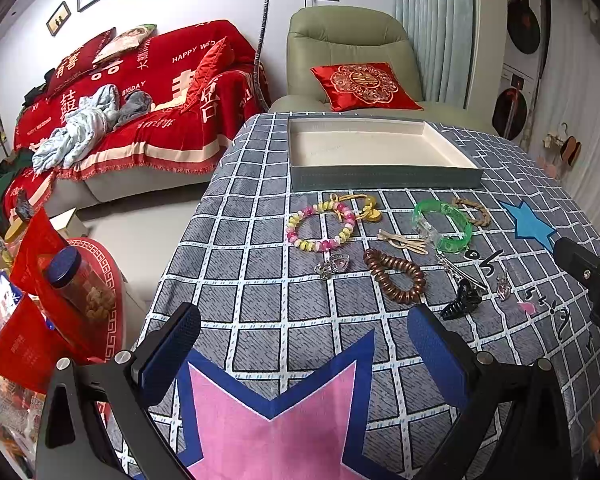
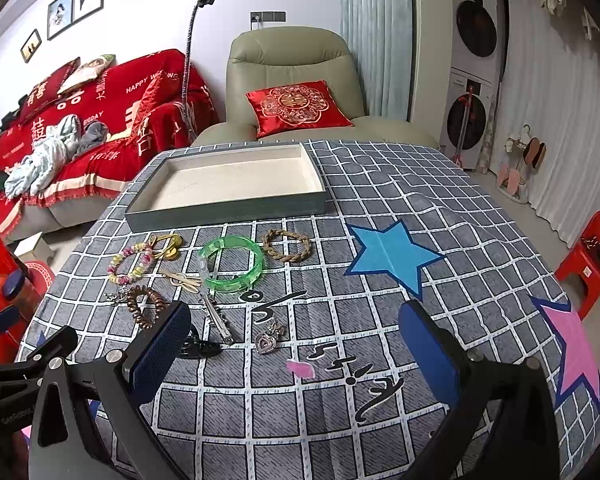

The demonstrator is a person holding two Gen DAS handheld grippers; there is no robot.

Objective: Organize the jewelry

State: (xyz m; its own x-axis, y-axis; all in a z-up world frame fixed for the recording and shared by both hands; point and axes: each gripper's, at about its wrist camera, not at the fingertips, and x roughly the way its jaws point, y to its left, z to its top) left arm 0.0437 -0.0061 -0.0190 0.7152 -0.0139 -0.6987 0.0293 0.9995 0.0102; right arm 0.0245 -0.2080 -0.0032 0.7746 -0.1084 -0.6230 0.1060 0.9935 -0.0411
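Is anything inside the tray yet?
No. The tray shows only its bare cream lining in both views. The near wall hides a thin strip of floor behind it. The green bangle and the other jewelry lie on the tablecloth in front.

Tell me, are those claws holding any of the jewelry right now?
No. The left gripper and right gripper are both open and empty; the jewelry lies on the tablecloth.

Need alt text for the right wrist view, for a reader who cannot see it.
The open right gripper hovers over a checked tablecloth strewn with jewelry: a green bangle, a braided bracelet, a beaded bracelet and a heart pendant. Beyond them sits an empty tray, with an armchair behind.
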